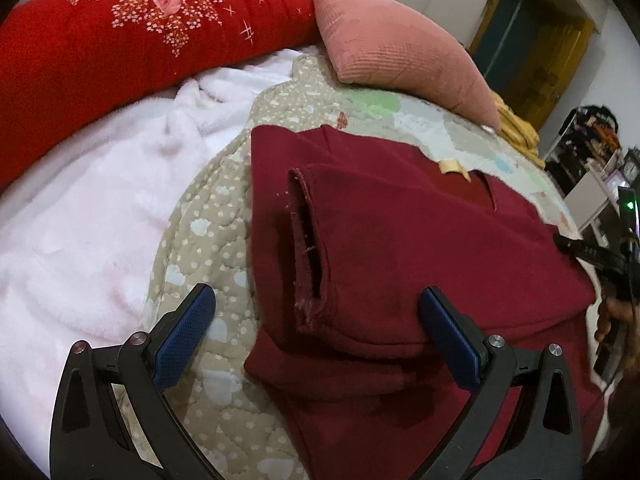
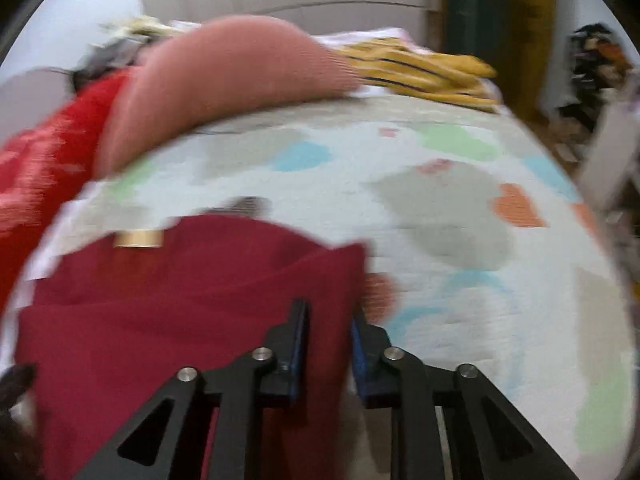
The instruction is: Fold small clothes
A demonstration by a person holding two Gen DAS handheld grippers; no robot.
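Here, right tool point(image 2: 329, 340) pinches maroon garment point(image 2: 168, 320) on quilt point(image 2: 460, 208).

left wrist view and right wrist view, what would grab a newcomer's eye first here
The dark red garment spread on the patterned quilt dominates both views, a sleeve folded across it. The right gripper has its jaws closed on the garment's edge, while the left gripper hangs open above it. Behind sit a bright red floral quilt and a pink pillow.

Both tongs, left point(image 1: 316, 316) and right point(image 2: 330, 338), have matte black skeletal arms with triangular cutouts, silver round pivot screws, and blue textured pads point(image 1: 182, 334) lining their fingers.
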